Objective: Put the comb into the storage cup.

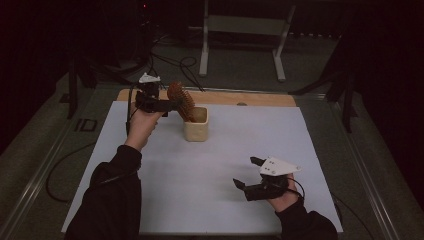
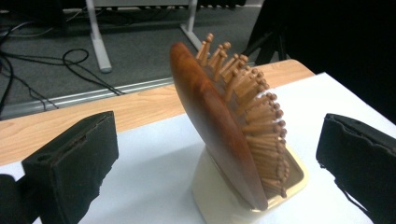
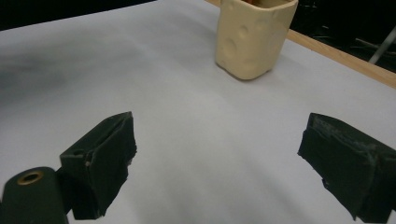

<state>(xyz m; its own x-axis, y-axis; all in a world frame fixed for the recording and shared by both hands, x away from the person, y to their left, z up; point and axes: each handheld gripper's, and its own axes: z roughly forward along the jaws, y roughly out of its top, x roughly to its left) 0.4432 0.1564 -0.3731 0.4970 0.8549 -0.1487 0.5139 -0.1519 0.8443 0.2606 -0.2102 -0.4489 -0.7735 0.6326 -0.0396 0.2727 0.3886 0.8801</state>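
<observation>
Hairbrush between parted jaws — untouched (tilted)

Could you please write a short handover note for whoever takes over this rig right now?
Left gripper: open, jaws standing either side of the wooden hairbrush, not pressing it.
Right gripper: open, empty, low over the white mat, near its front right.
Hairbrush stands tilted, handle down, in the cream cup near the mat's back edge.
Done: brush is in the cup.
Left: probably just draw the left gripper clear.
</observation>
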